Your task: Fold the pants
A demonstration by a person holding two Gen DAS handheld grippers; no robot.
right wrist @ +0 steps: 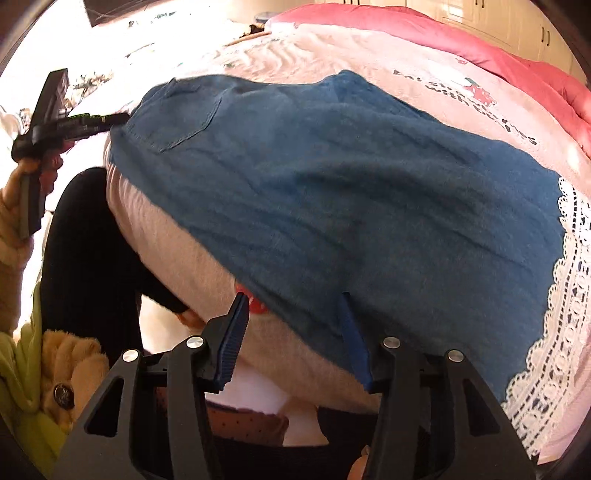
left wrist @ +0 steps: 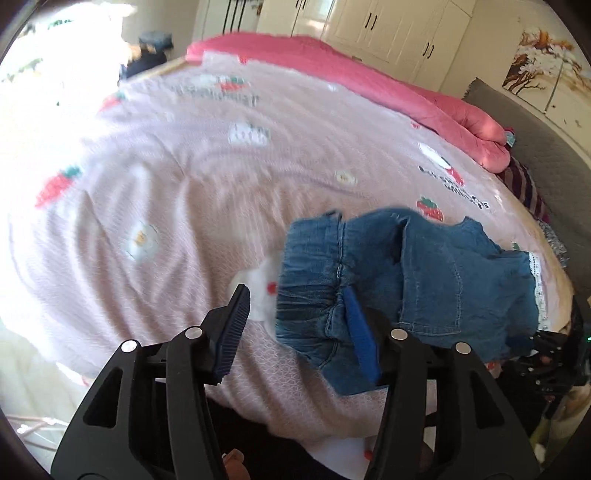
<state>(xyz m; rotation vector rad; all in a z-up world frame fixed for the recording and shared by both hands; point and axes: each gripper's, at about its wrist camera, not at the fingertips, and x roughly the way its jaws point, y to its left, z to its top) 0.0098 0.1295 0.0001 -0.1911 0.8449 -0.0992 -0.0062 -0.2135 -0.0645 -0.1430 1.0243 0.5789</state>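
Note:
Small blue denim pants with an elastic waistband and a white lace hem lie on the pink strawberry-print bedsheet near its front edge. My left gripper is open at the waistband end: its right finger rests against the bunched denim, while the left finger stands apart over the sheet. My right gripper is open at the near edge of a leg, one finger on the denim and the other over bare sheet. In the right wrist view the left gripper shows at the upper left, in a hand.
A rolled pink quilt runs along the bed's far side, beside a grey headboard and a dark striped cloth. White wardrobes stand behind. The person's dark-clad leg presses against the bed's near edge.

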